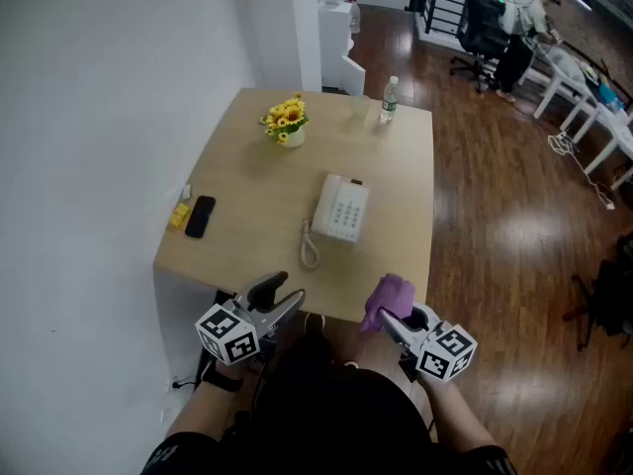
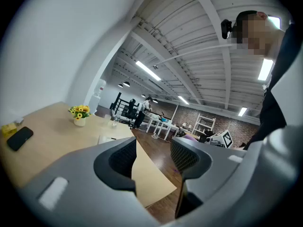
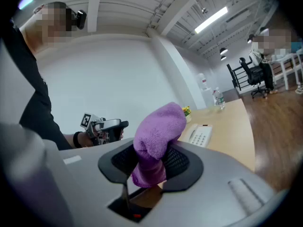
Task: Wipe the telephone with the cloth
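Cloth point(image 3: 158, 131), purple and fluffy, is pinched tight in the right tool point(image 1: 391, 320), the white push-button telephone point(image 1: 342, 209) lies ahead, slightly left; the left tool point(image 2: 154, 157) gapes empty.

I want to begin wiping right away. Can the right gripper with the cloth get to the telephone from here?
Probably yes. The right gripper, shut on the cloth, hangs at the near edge of the table, and only bare tabletop lies between it and the telephone.

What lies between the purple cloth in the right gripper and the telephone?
In the head view, only bare table separates the cloth from the telephone.
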{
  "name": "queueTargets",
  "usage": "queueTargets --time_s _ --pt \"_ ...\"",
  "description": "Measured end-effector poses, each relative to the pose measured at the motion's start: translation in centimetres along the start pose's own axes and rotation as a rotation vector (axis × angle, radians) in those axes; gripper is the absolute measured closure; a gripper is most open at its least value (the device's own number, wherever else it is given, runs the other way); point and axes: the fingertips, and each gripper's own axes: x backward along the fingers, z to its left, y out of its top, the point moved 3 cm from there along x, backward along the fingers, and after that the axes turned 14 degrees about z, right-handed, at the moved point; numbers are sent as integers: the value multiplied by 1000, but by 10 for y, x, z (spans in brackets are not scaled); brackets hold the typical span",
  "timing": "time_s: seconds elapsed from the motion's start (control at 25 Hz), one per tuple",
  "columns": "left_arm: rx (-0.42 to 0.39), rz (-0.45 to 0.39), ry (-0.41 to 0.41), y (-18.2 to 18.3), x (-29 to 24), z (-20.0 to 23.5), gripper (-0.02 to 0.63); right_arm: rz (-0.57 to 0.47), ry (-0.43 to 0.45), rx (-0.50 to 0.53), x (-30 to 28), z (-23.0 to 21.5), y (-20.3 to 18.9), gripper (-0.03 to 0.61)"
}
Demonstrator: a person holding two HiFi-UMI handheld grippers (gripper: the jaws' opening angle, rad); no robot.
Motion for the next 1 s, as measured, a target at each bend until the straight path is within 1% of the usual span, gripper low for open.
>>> queueTargets --time_s 0.12,0.32,0.52,0.72,0.84,1.0 --pt "-1 -11 -23 9 -17 22 392 12 -25 6 -18 -19 18 436" --pt "-11 7 -51 31 -42 65 392 60 -81 49 -61 -48 49 436" --pt "-38 69 -87 46 -68 110 390 112 -110 76 -117 -84 88 436" --pt "-73 137 -136 53 -89 149 379 175 -145 114 -177 -116 116 436" --pt "-82 177 -138 55 -98 170 374 211 -169 133 -206 -133 131 436" --pt "-70 199 -132 55 -104 191 368 303 -197 177 -246 -158 138 436"
